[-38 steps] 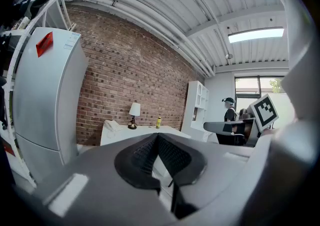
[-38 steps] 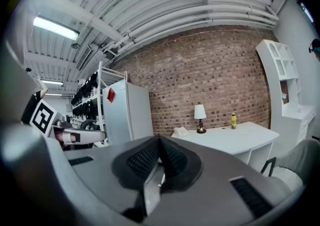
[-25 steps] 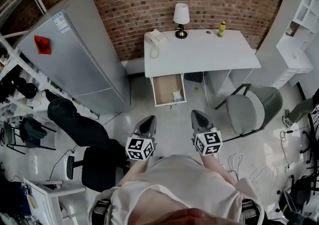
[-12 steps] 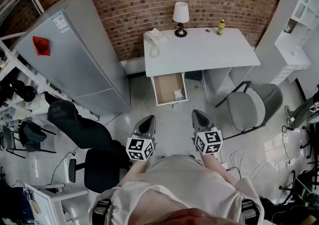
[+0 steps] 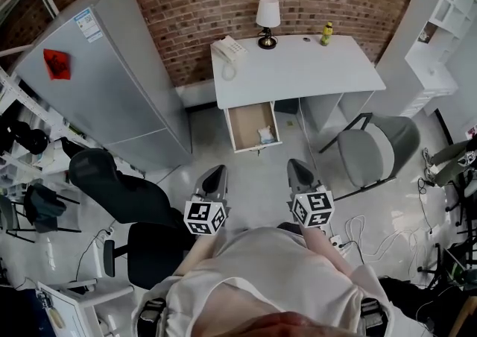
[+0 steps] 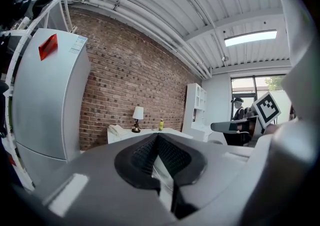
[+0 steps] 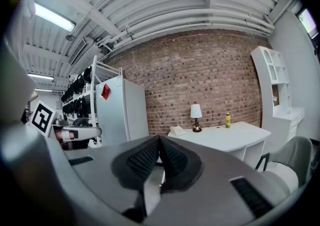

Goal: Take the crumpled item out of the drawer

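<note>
Your left tongs and right tongs, both closed and empty, face the open drawer under the counter. The crumpled item lies inside, well ahead, nearer the right tongs.

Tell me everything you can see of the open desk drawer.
The drawer is a shallow rectangular box, pulled well out of the left part of the white desk, toward the person. Its inside looks like pale wood or board, and its rim and front look white. It sits level above the floor. A small pale crumpled item lies on its bottom in the near right corner; the rest of the bottom is bare. Only the head view shows it.
</note>
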`<state>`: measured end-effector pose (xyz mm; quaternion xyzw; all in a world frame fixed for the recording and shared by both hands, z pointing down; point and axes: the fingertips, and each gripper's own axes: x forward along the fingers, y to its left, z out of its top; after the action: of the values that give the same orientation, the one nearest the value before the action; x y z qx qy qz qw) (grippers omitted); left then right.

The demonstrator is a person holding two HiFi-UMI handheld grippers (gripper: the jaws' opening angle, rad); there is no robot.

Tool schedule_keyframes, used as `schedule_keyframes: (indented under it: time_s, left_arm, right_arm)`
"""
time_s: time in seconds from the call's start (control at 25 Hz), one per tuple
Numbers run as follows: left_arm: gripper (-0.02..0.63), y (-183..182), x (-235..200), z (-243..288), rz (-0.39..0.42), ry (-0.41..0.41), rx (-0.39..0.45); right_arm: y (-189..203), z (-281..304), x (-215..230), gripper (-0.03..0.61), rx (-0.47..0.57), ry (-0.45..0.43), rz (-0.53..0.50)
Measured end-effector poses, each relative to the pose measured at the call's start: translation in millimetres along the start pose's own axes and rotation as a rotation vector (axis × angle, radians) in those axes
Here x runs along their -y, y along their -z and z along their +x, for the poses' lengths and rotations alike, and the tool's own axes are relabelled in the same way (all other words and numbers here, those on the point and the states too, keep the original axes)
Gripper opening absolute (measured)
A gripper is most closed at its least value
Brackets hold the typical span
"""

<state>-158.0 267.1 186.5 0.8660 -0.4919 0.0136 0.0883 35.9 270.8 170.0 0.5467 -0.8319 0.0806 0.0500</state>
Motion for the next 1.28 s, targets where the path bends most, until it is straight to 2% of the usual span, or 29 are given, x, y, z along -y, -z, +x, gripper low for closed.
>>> schedule_keyframes:
  time_s: [0.32,0.6,0.92,1.28]
  left_arm:
    - [0.008,4.8,-0.9,7.2,0.009,0.009,-0.011]
    - [0.008,5.7,-10.8,39.1,0.033,-0.036,-0.035]
    - [0.008,1.8,-18.4,136.8,0.034,-0.097,-0.069]
    - [0.008,-41.0,4.8,262.4,0.031,-0.141,0.005]
  right_arm:
    - [1.0,10.7,2.1,0.008,0.005,-0.009,0.007]
    - [-0.1,46.7,26.2,0.008,0.002,-0.053,0.011]
    - [-11.8,121.8,107.5,0.008,0.004,-0.108,0.021]
    - [-59.4,180.8,228.1,0.008,0.038,-0.148,-0.049]
